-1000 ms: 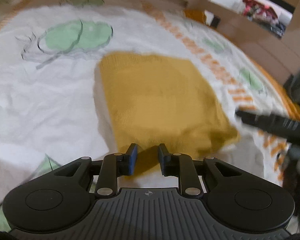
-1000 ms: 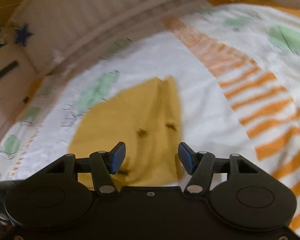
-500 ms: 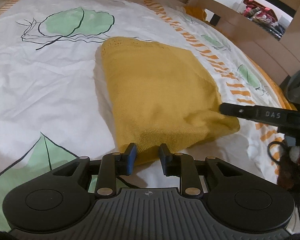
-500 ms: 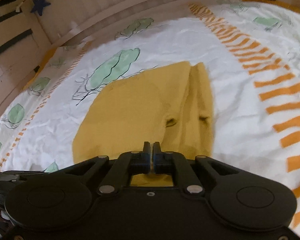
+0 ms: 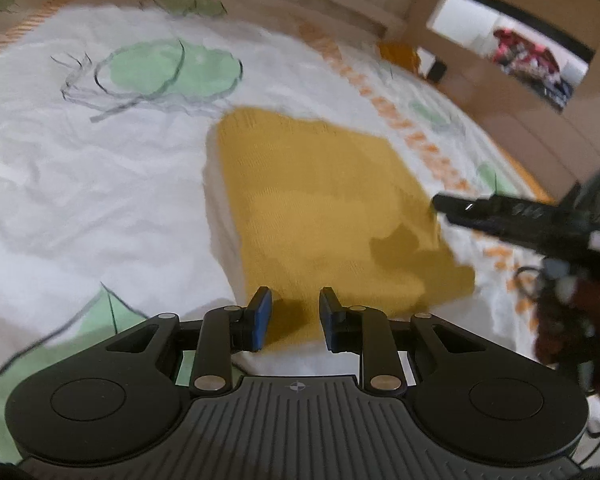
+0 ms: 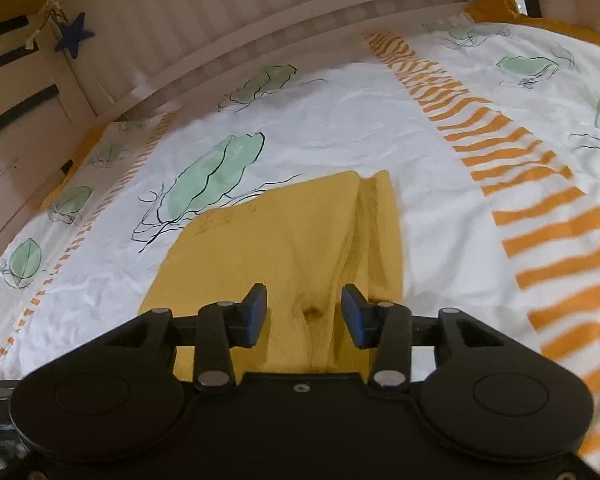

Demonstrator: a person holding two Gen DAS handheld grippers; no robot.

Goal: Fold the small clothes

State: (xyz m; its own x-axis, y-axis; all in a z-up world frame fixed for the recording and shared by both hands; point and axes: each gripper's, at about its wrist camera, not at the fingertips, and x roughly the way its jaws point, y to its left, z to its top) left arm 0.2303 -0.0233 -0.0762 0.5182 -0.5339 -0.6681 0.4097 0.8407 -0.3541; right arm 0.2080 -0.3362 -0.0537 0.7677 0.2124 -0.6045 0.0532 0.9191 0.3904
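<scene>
A folded mustard-yellow knit garment (image 5: 320, 208) lies flat on a white bed sheet; it also shows in the right wrist view (image 6: 284, 248). My left gripper (image 5: 295, 316) is open and empty, just above the garment's near edge. My right gripper (image 6: 304, 314) is open and empty, over the garment's near end beside a raised fold. In the left wrist view the right gripper (image 5: 512, 216) reaches in from the right at the garment's right edge.
The sheet (image 6: 340, 120) has green leaf prints and orange striped bands (image 6: 540, 184). A slatted wooden bed rail (image 6: 260, 20) runs along the far side. A dark blue star (image 6: 74, 34) hangs at the left. A wall opening (image 5: 512, 48) shows at the far right.
My right gripper was shut half a second ago and has opened over the garment. My left gripper stays open and has lifted slightly. The garment's right edge looks more rumpled.
</scene>
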